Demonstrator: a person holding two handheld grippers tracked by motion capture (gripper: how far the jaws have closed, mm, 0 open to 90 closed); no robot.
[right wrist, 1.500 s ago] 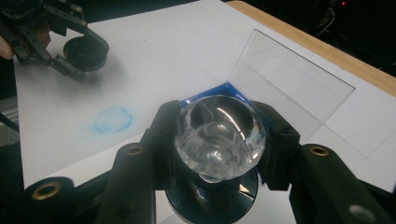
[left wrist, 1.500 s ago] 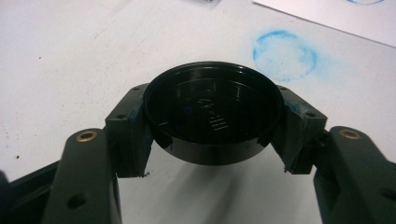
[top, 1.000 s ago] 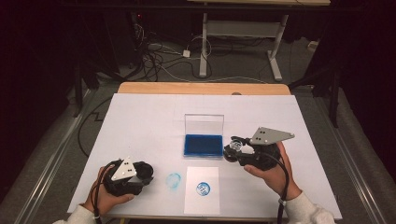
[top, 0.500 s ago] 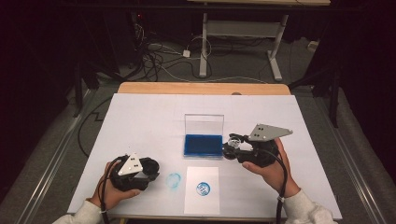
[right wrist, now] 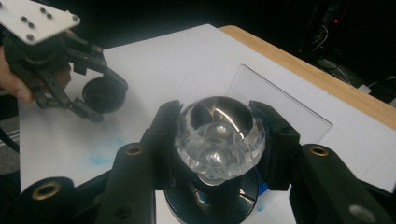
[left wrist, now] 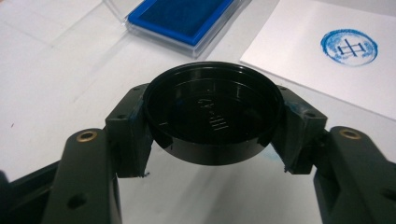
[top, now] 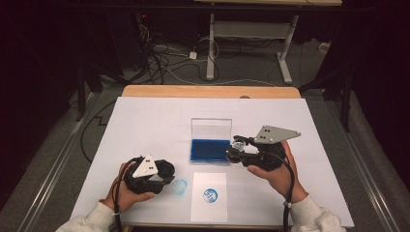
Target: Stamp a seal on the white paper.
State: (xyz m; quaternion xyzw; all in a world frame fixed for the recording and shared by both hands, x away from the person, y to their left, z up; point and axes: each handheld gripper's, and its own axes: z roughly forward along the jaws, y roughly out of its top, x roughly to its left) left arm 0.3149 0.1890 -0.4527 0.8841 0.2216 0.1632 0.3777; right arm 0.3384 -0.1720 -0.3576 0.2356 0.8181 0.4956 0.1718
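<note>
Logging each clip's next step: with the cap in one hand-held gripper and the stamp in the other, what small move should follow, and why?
Probably bring the black cap toward the stamp. The left hand-held gripper grips the cap, the right hand-held gripper grips the stamp's clear knob, and the paper already bears a blue print.

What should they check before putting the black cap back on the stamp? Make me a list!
1. Left hand-held gripper grips the black cap: ok, its jaws press on both sides of the cap.
2. Right hand-held gripper grips the stamp by its clear knob: ok.
3. Stamped mark on the white paper: ok, a blue round print shows.
4. Cap lined up with the stamp's base: not ok, the two hands are far apart across the table.
5. Ink pad closed: not ok, its clear lid stands open.
6. Stamp face free of wet ink: cannot tell.
</note>
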